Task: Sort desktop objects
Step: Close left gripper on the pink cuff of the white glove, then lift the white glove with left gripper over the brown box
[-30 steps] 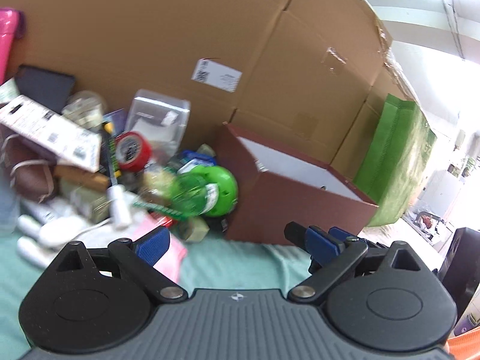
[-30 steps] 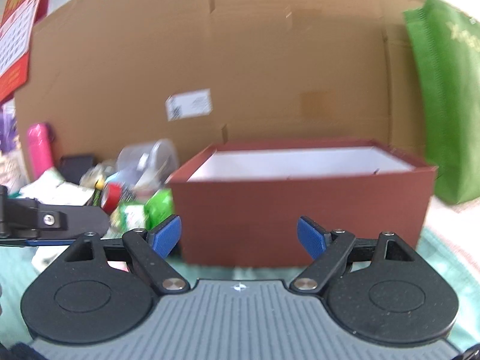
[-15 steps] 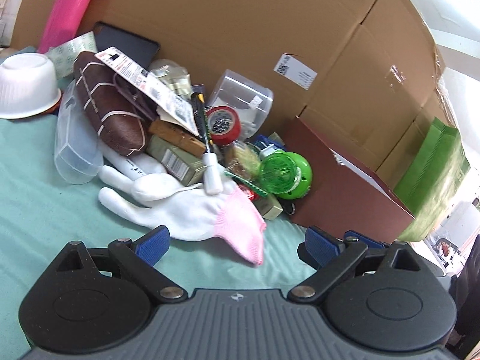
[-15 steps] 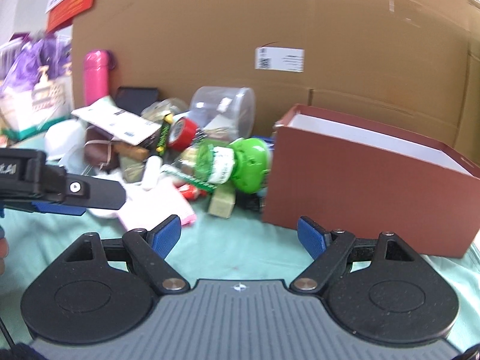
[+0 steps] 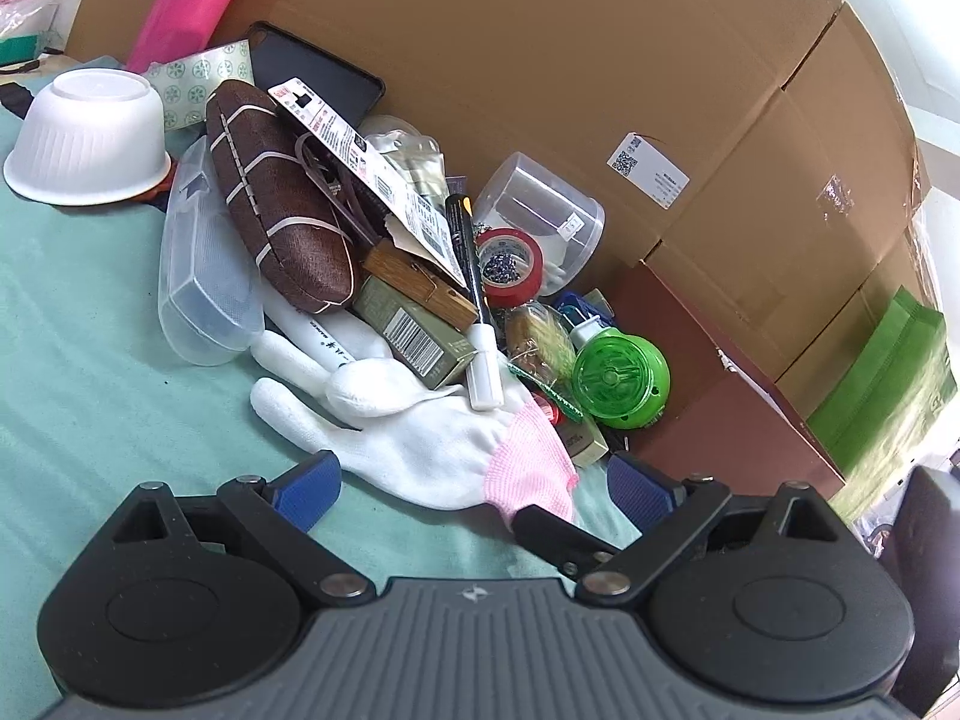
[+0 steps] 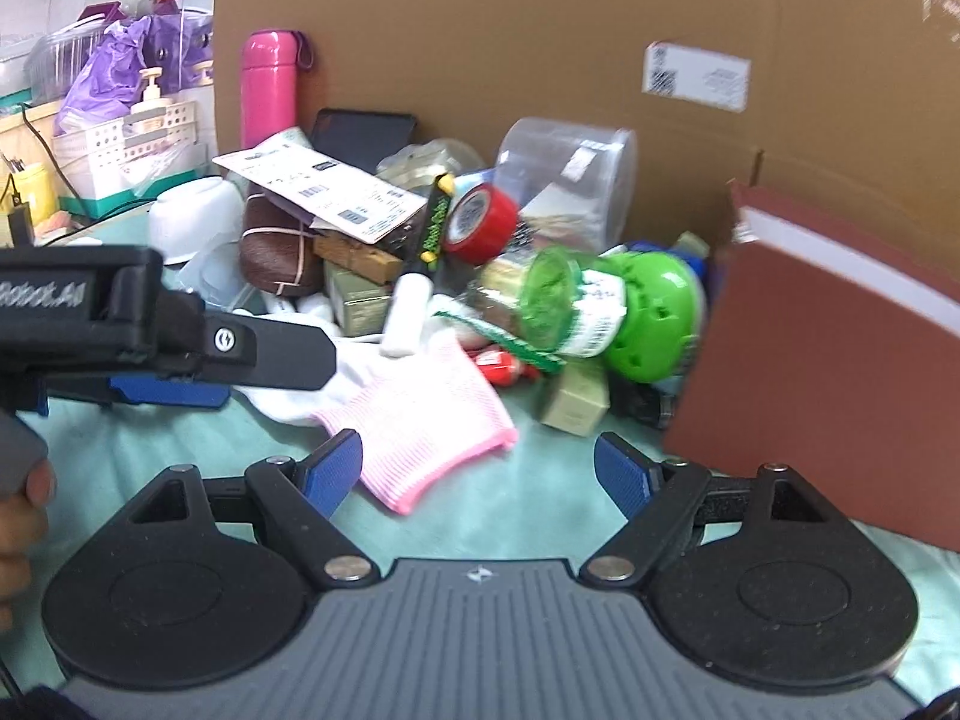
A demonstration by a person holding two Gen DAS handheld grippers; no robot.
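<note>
A heap of desk items lies on the green cloth against a cardboard wall. A white glove with a pink cuff (image 5: 444,450) (image 6: 414,414) lies nearest. Behind it are a green round container (image 5: 621,381) (image 6: 606,306), red tape (image 5: 510,267) (image 6: 480,225), a marker pen (image 5: 477,312) (image 6: 420,264), a brown pouch (image 5: 276,204) and a small olive box (image 5: 414,333). My left gripper (image 5: 474,489) is open and empty just short of the glove; it also shows in the right wrist view (image 6: 198,372). My right gripper (image 6: 477,471) is open and empty near the cuff.
An open red-brown box (image 5: 720,396) (image 6: 828,372) stands right of the heap. A white bowl (image 5: 90,138) sits upside down at the left, a clear plastic case (image 5: 204,276) beside it. A pink bottle (image 6: 270,96) and a clear tub (image 6: 570,162) stand by the cardboard wall (image 5: 540,60).
Both grippers have swung left from the red-brown box toward the heap and come closer to the glove. Both stay open.
</note>
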